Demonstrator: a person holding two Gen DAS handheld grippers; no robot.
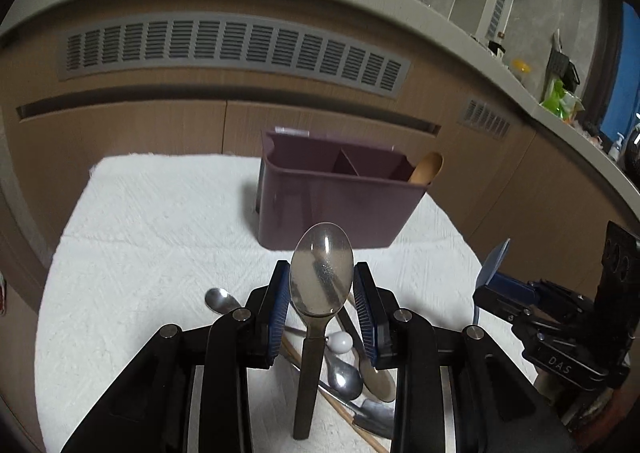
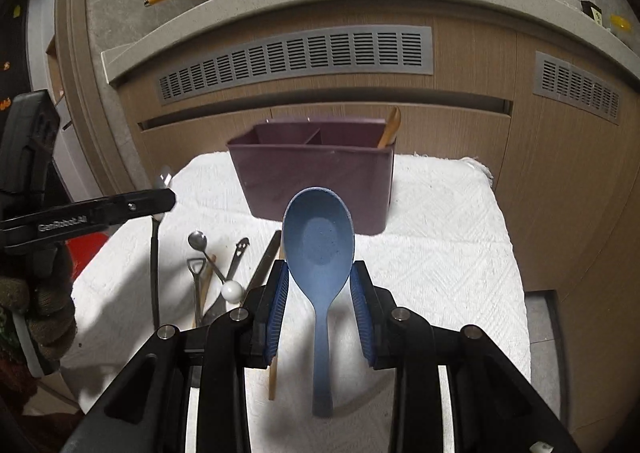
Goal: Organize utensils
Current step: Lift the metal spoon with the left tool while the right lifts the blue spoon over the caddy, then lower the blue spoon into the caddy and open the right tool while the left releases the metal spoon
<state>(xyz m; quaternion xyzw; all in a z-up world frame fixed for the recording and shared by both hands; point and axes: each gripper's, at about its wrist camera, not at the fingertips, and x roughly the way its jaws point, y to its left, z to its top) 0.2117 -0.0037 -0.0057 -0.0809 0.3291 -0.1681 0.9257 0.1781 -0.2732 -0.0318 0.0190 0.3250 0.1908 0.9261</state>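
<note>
The left gripper [image 1: 321, 285] clamps a grey translucent spoon [image 1: 321, 273] by its bowl. The right gripper [image 2: 319, 283] clamps a blue spoon [image 2: 319, 241]. Both are above the towel-covered table [image 2: 440, 245], before the maroon utensil caddy [image 2: 312, 177].

I hold my left tongs [image 1: 321, 285] and my right tongs [image 2: 319, 279] side by side, both tipped downward, each pair's blue pads pressed on a spoon, my gloved left hand [image 2: 44, 309] gripping its handle.
</note>
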